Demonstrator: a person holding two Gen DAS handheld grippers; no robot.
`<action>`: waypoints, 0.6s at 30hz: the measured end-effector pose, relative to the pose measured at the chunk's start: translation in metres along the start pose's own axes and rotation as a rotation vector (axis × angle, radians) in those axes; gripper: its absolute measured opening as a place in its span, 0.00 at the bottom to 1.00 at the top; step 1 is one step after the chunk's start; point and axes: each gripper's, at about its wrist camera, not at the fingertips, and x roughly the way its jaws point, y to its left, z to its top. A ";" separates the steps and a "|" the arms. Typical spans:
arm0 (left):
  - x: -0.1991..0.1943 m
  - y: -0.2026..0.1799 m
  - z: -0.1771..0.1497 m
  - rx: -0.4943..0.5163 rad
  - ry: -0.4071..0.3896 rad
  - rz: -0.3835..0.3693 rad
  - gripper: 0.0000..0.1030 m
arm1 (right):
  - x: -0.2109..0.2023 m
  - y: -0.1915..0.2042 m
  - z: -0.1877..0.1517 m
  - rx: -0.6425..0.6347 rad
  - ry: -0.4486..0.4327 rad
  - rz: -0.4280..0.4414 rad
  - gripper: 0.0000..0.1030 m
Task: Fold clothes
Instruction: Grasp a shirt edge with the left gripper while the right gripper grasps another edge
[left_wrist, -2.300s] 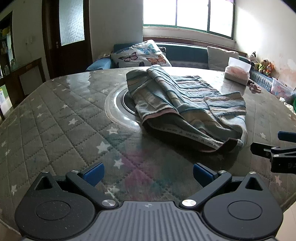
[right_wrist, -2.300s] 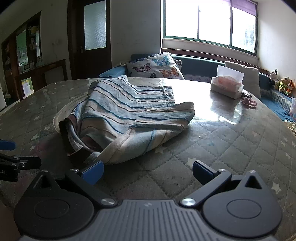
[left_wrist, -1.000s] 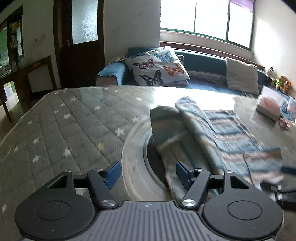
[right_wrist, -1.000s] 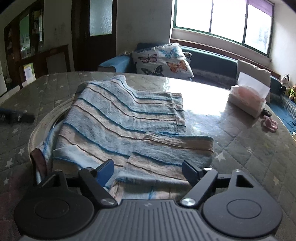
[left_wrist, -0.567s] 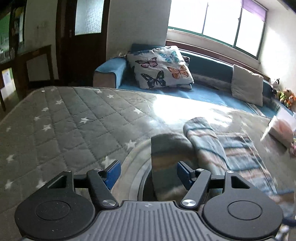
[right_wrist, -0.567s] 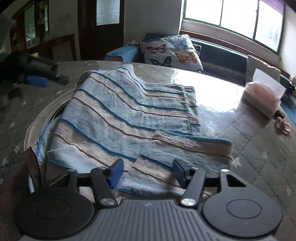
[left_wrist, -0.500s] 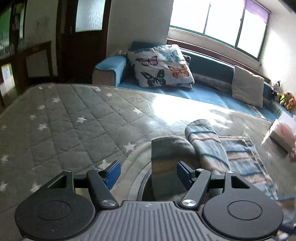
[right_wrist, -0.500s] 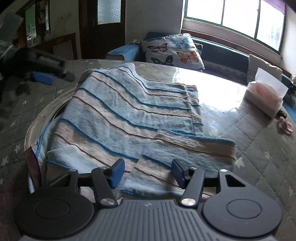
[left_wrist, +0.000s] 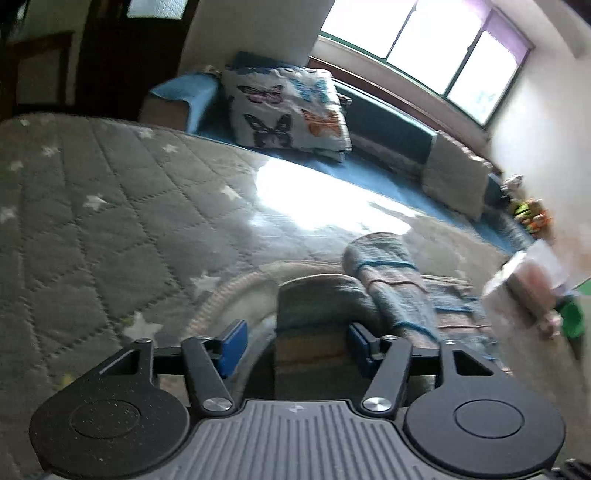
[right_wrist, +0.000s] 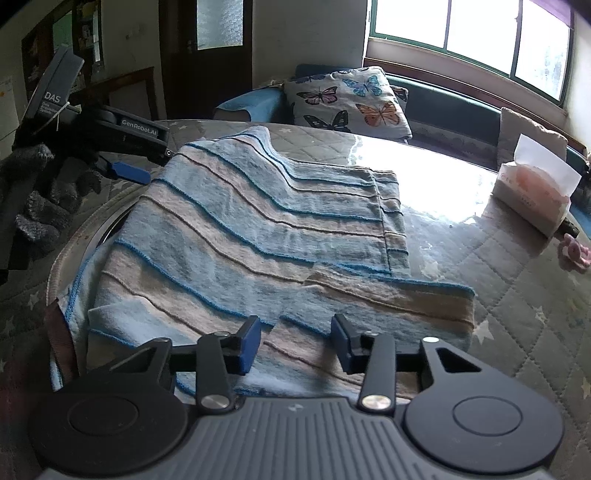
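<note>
On the left gripper's (right_wrist: 129, 171) black body, at ten o'clock in the right wrist view: white lettering "GenRobot.AI", plus "DAS" on the tilted panel above it, smaller print beneath too fine to read. Held by a hand in a grey knit glove (right_wrist: 40, 206). Spread over the star-quilted table (right_wrist: 517, 288), partly across a round inset ring (right_wrist: 70, 254): a striped blue-and-beige garment (right_wrist: 258, 236), long axis running from seven o'clock up toward one o'clock, stripes crosswise, one flap folded back over the near edge at five o'clock. Left gripper (left_wrist: 293, 345) closing, blue pads either side of the garment's far rolled end, pads seemingly not yet pressing on it. Right gripper (right_wrist: 295, 345) also closing, pads astride the near hem, cloth between them but contact impossible to judge. At three o'clock, well apart from the garment: a tissue box (right_wrist: 532, 195) with a white sheet sticking up. Beyond the table at twelve o'clock, a butterfly-print cushion (right_wrist: 347, 99) on a blue sofa.
</note>
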 end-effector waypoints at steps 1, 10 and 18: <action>-0.001 0.002 0.001 -0.014 0.003 -0.020 0.48 | -0.001 -0.001 0.000 0.004 0.000 0.003 0.33; -0.011 0.011 0.012 -0.070 -0.056 -0.066 0.65 | -0.001 -0.002 0.001 0.016 -0.003 0.011 0.32; 0.001 0.022 0.018 -0.156 -0.059 -0.112 0.86 | 0.001 -0.003 0.001 0.021 -0.003 0.011 0.33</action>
